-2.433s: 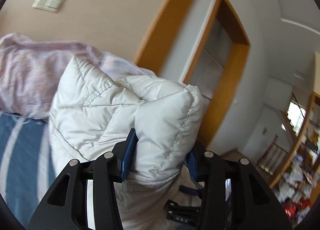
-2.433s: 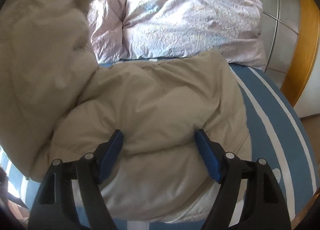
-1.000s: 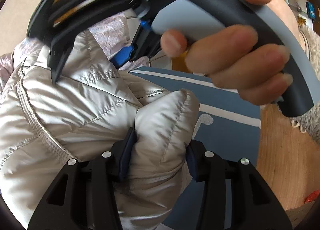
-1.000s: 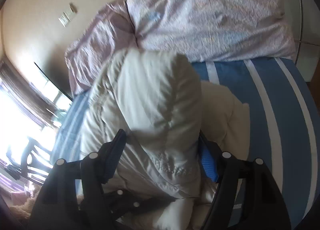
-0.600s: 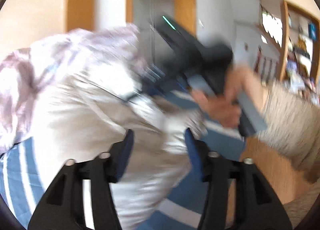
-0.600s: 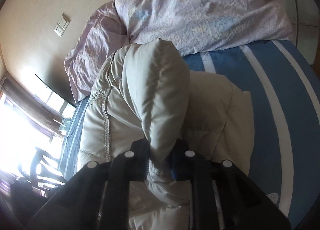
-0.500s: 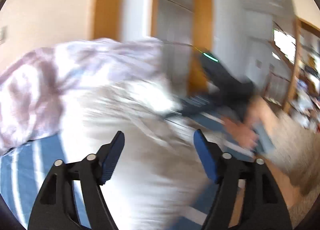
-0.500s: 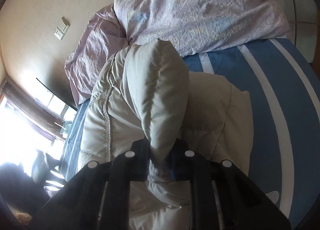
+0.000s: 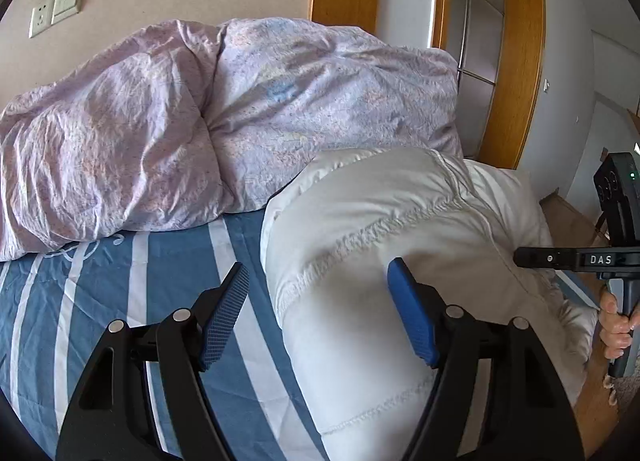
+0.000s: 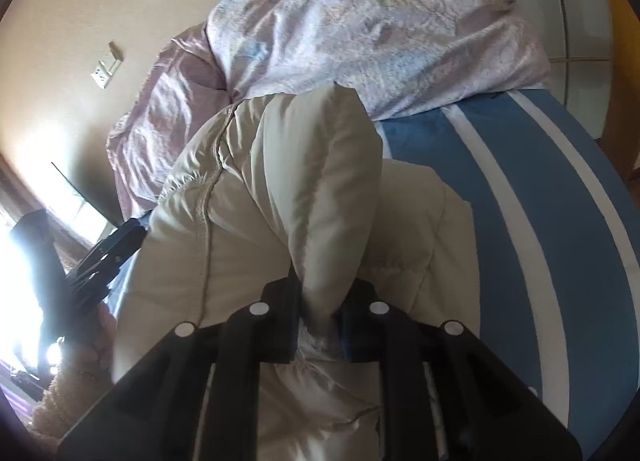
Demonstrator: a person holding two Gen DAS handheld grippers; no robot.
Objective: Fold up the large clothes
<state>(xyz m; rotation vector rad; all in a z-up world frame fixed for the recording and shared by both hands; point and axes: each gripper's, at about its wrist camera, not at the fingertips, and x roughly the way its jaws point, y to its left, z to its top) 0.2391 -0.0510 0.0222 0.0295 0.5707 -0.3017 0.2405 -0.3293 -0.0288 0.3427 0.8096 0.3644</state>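
A puffy white quilted jacket (image 9: pixel 400 229) lies bunched on the blue striped bed sheet (image 9: pixel 132 273). My left gripper (image 9: pixel 320 313) is open; its right pad rests against the jacket's side and its left pad is over the sheet. My right gripper (image 10: pixel 320 325) is shut on a raised fold of the jacket (image 10: pixel 320 181), pinched between its pads. The right gripper's body (image 9: pixel 580 259) shows at the right edge of the left wrist view, and the left gripper (image 10: pixel 104 253) shows at the left edge of the right wrist view.
A crumpled lilac duvet (image 9: pixel 200 121) is piled at the head of the bed against the wall. A wooden-framed door (image 9: pixel 516 61) stands at the right. A wall socket and switch (image 9: pixel 56 13) sit at the upper left. Wooden floor (image 9: pixel 568 217) lies beyond the bed's right side.
My left gripper has let go of the jacket, opened wide and drawn back to its left side. My right gripper closed on a fold about half a second ago and still holds it.
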